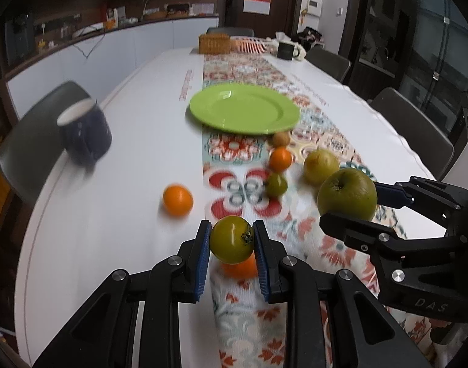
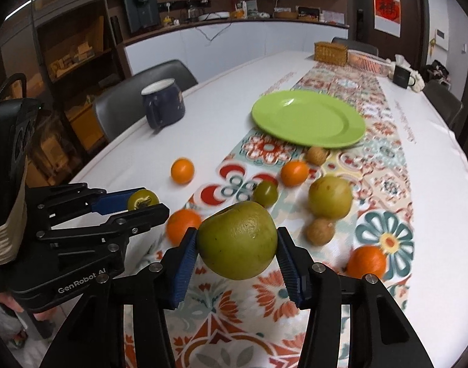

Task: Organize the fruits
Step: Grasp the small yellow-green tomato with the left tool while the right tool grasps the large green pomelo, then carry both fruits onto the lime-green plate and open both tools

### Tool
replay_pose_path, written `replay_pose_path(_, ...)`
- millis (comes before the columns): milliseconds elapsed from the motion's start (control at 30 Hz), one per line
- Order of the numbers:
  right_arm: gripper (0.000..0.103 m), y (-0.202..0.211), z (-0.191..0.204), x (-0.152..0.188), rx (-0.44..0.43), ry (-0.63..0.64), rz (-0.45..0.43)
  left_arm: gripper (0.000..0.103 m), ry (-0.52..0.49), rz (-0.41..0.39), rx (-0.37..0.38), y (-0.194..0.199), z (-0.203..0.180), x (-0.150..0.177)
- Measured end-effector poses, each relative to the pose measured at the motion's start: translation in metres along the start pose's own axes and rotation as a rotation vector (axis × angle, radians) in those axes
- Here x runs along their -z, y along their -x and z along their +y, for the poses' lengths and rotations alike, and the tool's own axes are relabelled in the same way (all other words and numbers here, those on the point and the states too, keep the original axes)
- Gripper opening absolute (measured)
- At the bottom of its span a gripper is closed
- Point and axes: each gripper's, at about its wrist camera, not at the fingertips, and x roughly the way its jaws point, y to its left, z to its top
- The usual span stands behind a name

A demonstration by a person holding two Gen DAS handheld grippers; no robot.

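Observation:
My left gripper [image 1: 232, 239] is shut on a small green tomato [image 1: 231, 239] and holds it above the table runner; it also shows in the right wrist view [image 2: 143, 204]. My right gripper [image 2: 237, 253] is shut on a large green apple [image 2: 237, 245], lifted off the table; in the left wrist view it is at the right [image 1: 347, 201]. An empty green plate [image 1: 244, 109] [image 2: 307, 118] lies farther along the runner. Several fruits lie between: oranges [image 2: 182, 170] [image 2: 294, 172], a small green tomato [image 2: 265, 193], a yellow-green apple [image 2: 330, 196], brown round fruits [image 2: 320, 230].
A dark blue mug [image 2: 164, 105] stands on the white table at the left. A wicker basket [image 2: 330, 51], a white wire basket [image 2: 368, 61] and a black mug [image 2: 402, 75] stand at the far end. Grey chairs [image 1: 411, 128] line both table sides.

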Motion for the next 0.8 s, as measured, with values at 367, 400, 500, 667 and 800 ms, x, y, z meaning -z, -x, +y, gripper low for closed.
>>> replay_pose_path(367,0.052,0.008,-0.037,-0.062,0.064,-0.007,-0.103,0.028,-0.040,-0.066,0.017,-0.009,-0.005,-0.073)
replay_pose_path(400,0.052,0.006,-0.042,-0.069,0.065,-0.012,-0.106,0.028,-0.042,-0.068,0.020,-0.012,-0.004,-0.080)
replay_pose_path(500,0.052,-0.002,-0.054,-0.088,0.074,-0.015,-0.109,0.028,-0.049,-0.069,0.030,-0.025,-0.003,-0.099)
replay_pose_path(667,0.052,-0.023,-0.072,-0.113,0.083,-0.008,-0.088,0.028,-0.064,-0.060,0.031,-0.052,-0.001,-0.126)
replay_pose_path(800,0.052,-0.050,-0.088,-0.128,0.092,-0.002,-0.049,0.028,-0.066,-0.028,0.042,-0.081,0.004,-0.144)
